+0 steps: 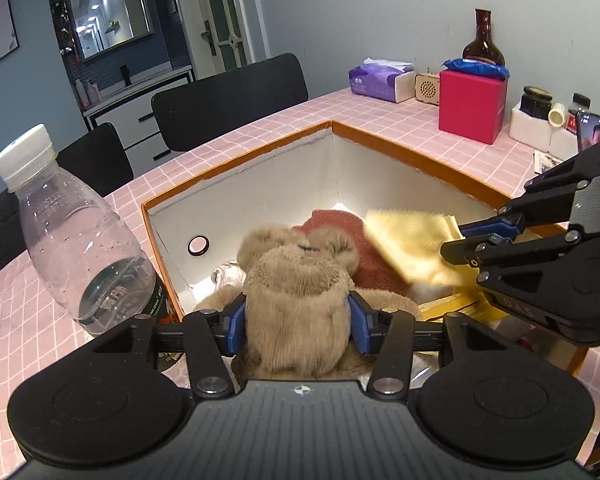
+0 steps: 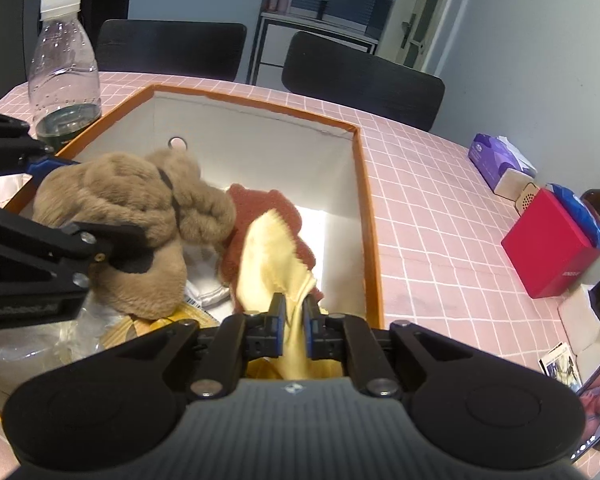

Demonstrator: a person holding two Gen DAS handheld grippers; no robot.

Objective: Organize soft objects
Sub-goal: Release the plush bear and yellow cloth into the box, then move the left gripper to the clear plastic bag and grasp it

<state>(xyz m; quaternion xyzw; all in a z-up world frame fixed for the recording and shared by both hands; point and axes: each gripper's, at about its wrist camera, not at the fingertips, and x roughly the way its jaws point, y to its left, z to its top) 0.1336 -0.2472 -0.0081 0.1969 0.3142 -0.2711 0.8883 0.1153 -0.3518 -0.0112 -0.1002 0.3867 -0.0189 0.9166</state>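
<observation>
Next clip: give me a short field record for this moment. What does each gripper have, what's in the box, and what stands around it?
left gripper: fingers either side of the tan plush toy, over the box
right gripper: fingers nearly closed on the yellow cloth
container: orange-rimmed box, white inside, on the pink checked table
already in box: rust-red cloth beneath the yellow cloth
beside box: clear plastic bottle, white cap
far side of table: red box, tissue pack, dark glass bottle

Home dining room: table (image 1: pixel 380 112), chairs (image 1: pixel 228 100).
</observation>
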